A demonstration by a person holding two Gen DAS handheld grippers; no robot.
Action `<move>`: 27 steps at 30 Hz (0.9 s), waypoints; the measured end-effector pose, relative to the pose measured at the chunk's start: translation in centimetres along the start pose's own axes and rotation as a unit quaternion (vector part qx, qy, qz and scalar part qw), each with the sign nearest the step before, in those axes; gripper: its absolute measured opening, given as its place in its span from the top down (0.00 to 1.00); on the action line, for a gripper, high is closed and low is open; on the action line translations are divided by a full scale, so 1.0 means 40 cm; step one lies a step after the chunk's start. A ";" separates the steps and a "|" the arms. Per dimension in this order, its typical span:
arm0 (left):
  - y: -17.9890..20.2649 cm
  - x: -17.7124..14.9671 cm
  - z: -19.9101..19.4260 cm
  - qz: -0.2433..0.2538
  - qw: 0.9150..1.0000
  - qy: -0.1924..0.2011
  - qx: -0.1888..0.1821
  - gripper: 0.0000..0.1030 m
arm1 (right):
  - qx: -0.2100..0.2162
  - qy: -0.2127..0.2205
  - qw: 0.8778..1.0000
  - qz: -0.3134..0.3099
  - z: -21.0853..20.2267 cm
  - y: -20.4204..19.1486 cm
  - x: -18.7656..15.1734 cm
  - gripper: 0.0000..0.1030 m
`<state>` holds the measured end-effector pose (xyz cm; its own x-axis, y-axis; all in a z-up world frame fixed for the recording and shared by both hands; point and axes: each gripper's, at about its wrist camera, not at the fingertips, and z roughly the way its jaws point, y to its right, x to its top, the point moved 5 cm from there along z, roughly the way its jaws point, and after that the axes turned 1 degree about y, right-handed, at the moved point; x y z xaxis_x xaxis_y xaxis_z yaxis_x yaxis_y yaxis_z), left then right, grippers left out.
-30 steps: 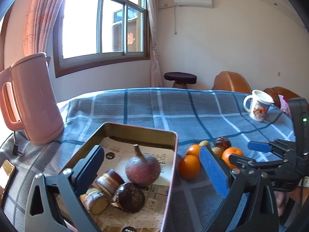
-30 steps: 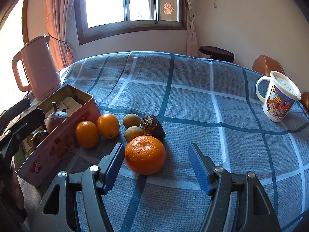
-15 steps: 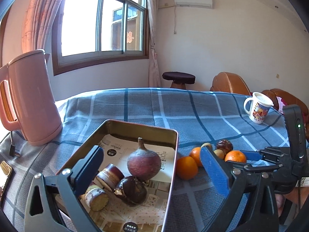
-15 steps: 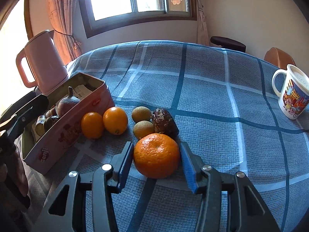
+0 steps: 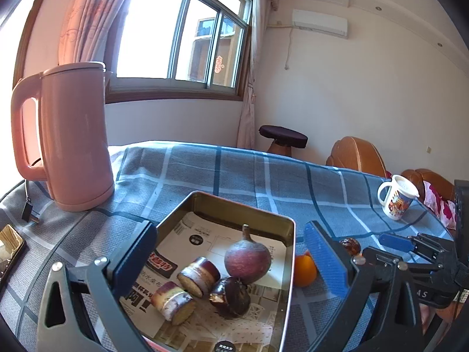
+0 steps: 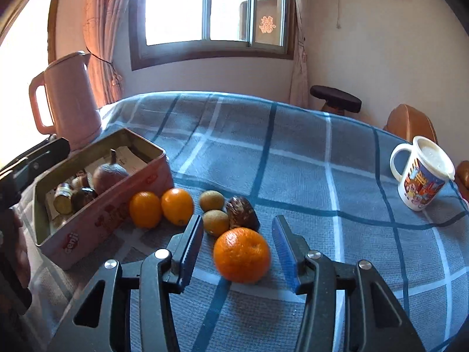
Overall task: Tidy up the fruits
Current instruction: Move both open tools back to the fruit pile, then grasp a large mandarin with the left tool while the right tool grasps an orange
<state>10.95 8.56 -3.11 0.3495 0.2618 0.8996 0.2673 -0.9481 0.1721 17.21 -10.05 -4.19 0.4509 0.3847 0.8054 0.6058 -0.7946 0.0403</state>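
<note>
1. The counter (image 6: 293,152), under a blue checked cloth, carried everything; the pink kettle (image 5: 76,140) stood at its left end.
2. The pink tin (image 6: 96,228) lay beside the kettle. Only the left wrist view looked down into it: a round purple fruit (image 5: 247,258) with a stem, a dark round fruit (image 5: 231,296) and two cut pieces (image 5: 199,272) lay on printed paper.
3. The left hand-held gripper (image 5: 231,258) hung over the tin, spread wide and empty.
4. The right hand-held gripper (image 6: 239,234) was partly spread. Its pads flanked the large orange, with a gap at the left pad.
5. The mug (image 6: 422,182) stood far right, well apart.
6. The large orange (image 6: 241,255), bright and dimpled, sat on the cloth.
7. Only the right wrist view showed the whole row beside the tin: two small oranges (image 6: 145,209), two greenish-brown fruits (image 6: 211,200) and a dark wrinkled fruit (image 6: 241,212).
</note>
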 end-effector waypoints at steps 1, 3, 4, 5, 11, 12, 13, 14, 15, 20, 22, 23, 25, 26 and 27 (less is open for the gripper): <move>-0.012 0.003 -0.001 -0.004 1.000 0.003 0.005 0.01 | 0.013 0.000 1.000 -0.015 0.002 -0.025 0.011 0.51; -0.031 0.005 -0.004 -0.010 1.000 0.008 0.011 0.01 | 0.031 -0.012 0.998 -0.047 0.024 -0.081 0.022 0.51; -0.038 0.005 -0.006 -0.012 1.000 0.009 0.013 0.01 | 0.036 -0.019 0.997 -0.063 0.039 -0.108 0.023 0.51; -0.044 0.003 -0.007 -0.014 1.000 0.011 0.013 0.01 | 0.039 -0.027 0.996 -0.079 0.055 -0.131 0.021 0.51; -0.056 -0.002 -0.011 -0.025 1.000 0.012 0.004 0.01 | 0.029 -0.056 0.988 -0.141 0.127 -0.207 0.004 0.51; -0.054 -0.002 -0.014 -0.023 1.000 0.014 0.003 0.01 | 0.026 -0.058 0.987 -0.149 0.133 -0.214 0.004 0.51; -0.051 -0.002 -0.016 -0.021 1.000 0.016 0.004 0.01 | 0.021 -0.060 0.986 -0.157 0.139 -0.220 0.002 0.52; -0.048 -0.002 -0.018 -0.017 1.000 0.018 0.005 0.01 | 0.012 -0.064 0.984 -0.165 0.143 -0.223 -0.001 0.52; -0.046 -0.003 -0.020 -0.014 1.000 0.019 0.006 0.01 | 0.005 -0.068 0.983 -0.172 0.150 -0.224 -0.003 0.52; -0.040 -0.009 -0.019 -0.010 1.000 0.016 0.004 0.00 | -0.005 -0.068 0.983 -0.169 0.152 -0.228 -0.001 0.67; -0.039 -0.009 -0.020 -0.009 1.000 0.018 0.005 0.00 | 0.001 -0.060 0.985 -0.162 0.143 -0.228 -0.007 0.67; -0.037 -0.008 -0.021 -0.008 1.000 0.020 0.005 0.00 | 0.009 -0.058 0.986 -0.155 0.138 -0.227 -0.010 0.67; -0.032 -0.008 -0.023 -0.006 1.000 0.023 0.005 0.00 | 0.013 -0.044 0.989 -0.140 0.119 -0.218 -0.012 0.67; -0.027 -0.009 -0.025 -0.005 1.000 0.023 0.005 0.00 | 0.013 -0.036 0.991 -0.132 0.105 -0.210 -0.011 0.67; -0.020 -0.010 -0.026 -0.002 1.000 0.022 0.002 0.00 | 0.015 -0.027 0.992 -0.122 0.088 -0.198 -0.010 0.67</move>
<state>9.67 9.03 -3.19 0.3085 0.2582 0.9155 0.2728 -0.9460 0.1748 14.52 -2.26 -6.92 0.3232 0.5888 0.7409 0.7202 -0.6609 0.2110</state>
